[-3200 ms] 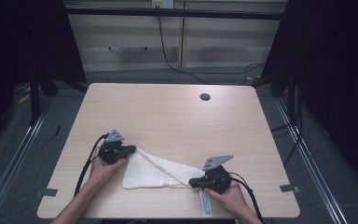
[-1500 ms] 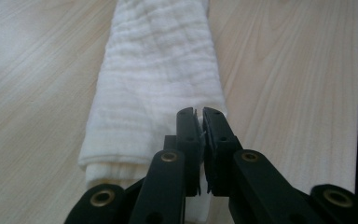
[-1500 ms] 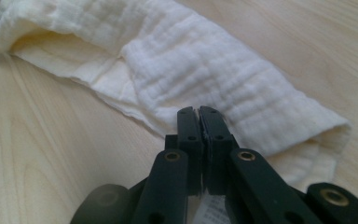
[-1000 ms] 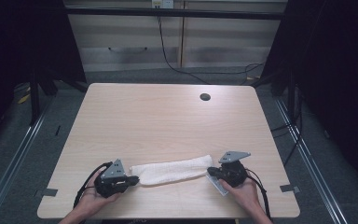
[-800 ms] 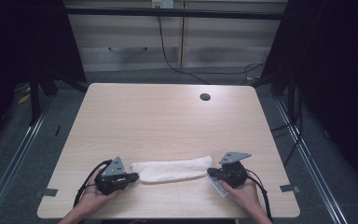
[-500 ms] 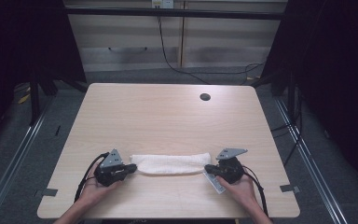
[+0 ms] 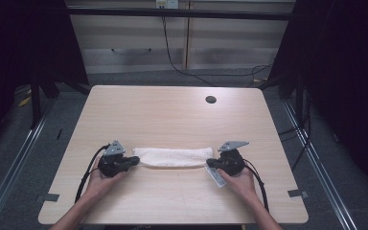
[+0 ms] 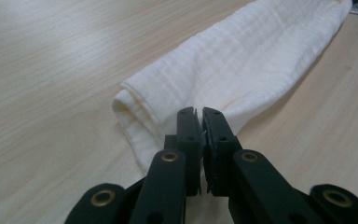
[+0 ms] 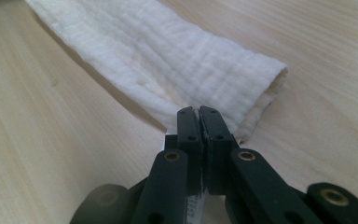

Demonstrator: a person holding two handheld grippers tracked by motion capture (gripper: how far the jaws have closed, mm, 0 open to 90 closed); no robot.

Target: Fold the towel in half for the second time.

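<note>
White ribbed cloth (image 7: 172, 156), folded into a long narrow band, lies flat on the desk (image 7: 172, 115) near its front edge, running left to right. Each short end shows layered, hemmed folds; the weave is soft and finely lined.

Left gripper (image 7: 133, 161) holds the band's left end: in the left gripper view its black jaws (image 8: 199, 122) are closed tight on a corner of the cloth (image 8: 242, 70), just beside the rolled end fold. Right gripper (image 7: 210, 164) holds the right end: in the right gripper view its jaws (image 9: 197, 120) are likewise pressed together on the fabric (image 9: 168, 56) at the open, layered end. Both grippers rest low at the desk surface, one hand behind each, with black cables trailing toward the front edge.

Desk top is pale wood-grain laminate, rectangular with rounded corners. Ahead of the cloth the surface is bare up to a small dark round port (image 7: 211, 99) near the far right. A narrow strip of desk lies between the hands and the front edge. Dark floor and metal rails surround the desk.
</note>
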